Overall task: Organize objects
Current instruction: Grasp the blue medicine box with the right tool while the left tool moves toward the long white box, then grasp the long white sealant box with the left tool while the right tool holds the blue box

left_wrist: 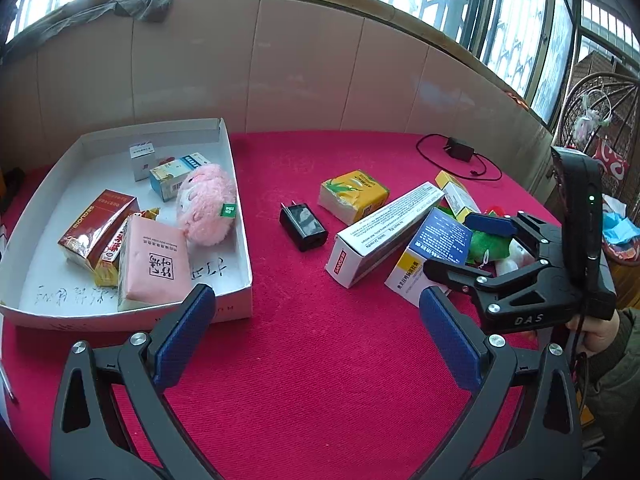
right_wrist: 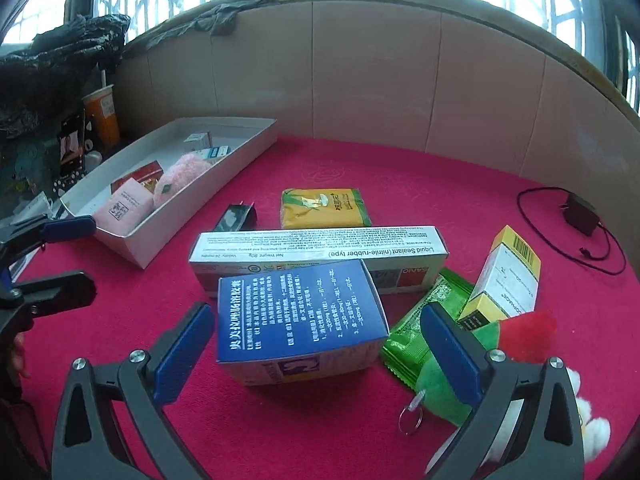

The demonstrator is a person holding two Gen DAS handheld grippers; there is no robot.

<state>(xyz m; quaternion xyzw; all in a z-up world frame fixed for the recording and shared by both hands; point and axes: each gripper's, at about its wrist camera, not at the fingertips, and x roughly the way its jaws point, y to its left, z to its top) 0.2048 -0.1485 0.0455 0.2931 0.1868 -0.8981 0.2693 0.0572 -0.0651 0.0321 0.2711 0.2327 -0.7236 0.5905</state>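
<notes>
A white cardboard tray (left_wrist: 240,216) (right_wrist: 240,160) at the left holds a pink plush (left_wrist: 206,204), a pink tissue pack (left_wrist: 154,264), a red box (left_wrist: 98,224) and small boxes. On the red cloth lie a black charger plug (left_wrist: 303,226) (right_wrist: 236,216), a yellow tissue pack (left_wrist: 352,194) (right_wrist: 324,208), a long white sealant box (left_wrist: 384,236) (right_wrist: 316,254), a blue medicine box (left_wrist: 434,252) (right_wrist: 300,320), a yellow-white box (right_wrist: 504,276), a green packet (right_wrist: 416,332) and a green-red plush (right_wrist: 512,340). My left gripper (left_wrist: 316,340) is open over bare cloth near the tray. My right gripper (right_wrist: 316,356) (left_wrist: 466,248) is open around the blue medicine box.
A black adapter with its cord (left_wrist: 460,150) (right_wrist: 580,216) lies at the far right of the table. A tan panel wall (right_wrist: 400,80) closes the back. An orange cup (right_wrist: 102,116) and clutter stand beyond the tray's left side.
</notes>
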